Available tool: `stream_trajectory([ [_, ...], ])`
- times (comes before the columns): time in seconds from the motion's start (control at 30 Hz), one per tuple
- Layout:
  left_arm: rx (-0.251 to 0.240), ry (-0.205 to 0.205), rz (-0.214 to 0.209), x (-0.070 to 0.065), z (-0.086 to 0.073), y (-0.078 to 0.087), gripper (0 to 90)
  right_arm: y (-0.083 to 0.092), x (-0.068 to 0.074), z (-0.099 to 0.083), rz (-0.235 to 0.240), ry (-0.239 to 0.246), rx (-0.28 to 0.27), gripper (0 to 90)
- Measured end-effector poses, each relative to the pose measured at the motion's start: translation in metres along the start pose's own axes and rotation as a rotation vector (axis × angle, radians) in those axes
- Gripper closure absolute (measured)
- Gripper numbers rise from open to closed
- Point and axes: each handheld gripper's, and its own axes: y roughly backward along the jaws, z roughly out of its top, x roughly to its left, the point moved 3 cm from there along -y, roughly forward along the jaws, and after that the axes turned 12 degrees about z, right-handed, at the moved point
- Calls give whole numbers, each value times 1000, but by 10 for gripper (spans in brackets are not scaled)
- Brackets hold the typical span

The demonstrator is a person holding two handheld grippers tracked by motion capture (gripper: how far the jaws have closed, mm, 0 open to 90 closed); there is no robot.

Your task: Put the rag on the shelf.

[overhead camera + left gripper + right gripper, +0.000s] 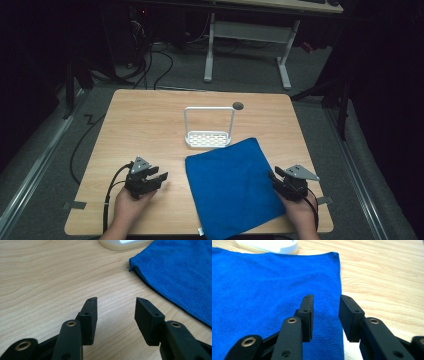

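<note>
On the wooden tabletop [150, 115], the left gripper [159, 179] sits low over bare wood, held in a hand [127, 207] that comes in from the near edge. Its jaws stand apart with nothing between them, as the left gripper view [116, 305] shows. The blue cloth [231, 182] lies flat to the right of these jaws, apart from them; in the left gripper view its near corner [175, 272] is ahead and to the right of the jaw tips. Beyond the cloth's far edge, ahead of both pairs of jaws, stands a white rack [208, 127] with a perforated base and a tall wire hoop; its base touches or just overlaps the cloth's far edge. A small dark hole [238, 105] in the tabletop lies just past the rack. The right gripper [274, 178] is at the cloth's right edge, held in the other hand [300, 210]. In the right gripper view [326, 298] its jaws are apart, straddling that edge: the left jaw is over the cloth [262, 290], the right jaw over bare wood, and neither presses on the fabric.
</note>
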Motion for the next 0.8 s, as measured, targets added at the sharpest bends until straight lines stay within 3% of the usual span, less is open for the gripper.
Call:
stream_trajectory([
  [0.3, -3, -15, -3, -6, 1, 1, 531, 2, -1, -1, 16, -2, 3, 653],
  [0.47, -14, -2, -9, -5, 2, 3, 544, 0, 0, -1, 24, -4, 5, 653],
  [0.6, -17, 6, -26, -6, 3, 3, 570, -1, -1, -1, 31, -1, 6, 653],
  [0.8, -1, -33, -78, -22, 5, 3, 657, 1, -2, -1, 33, -7, 5, 654],
])
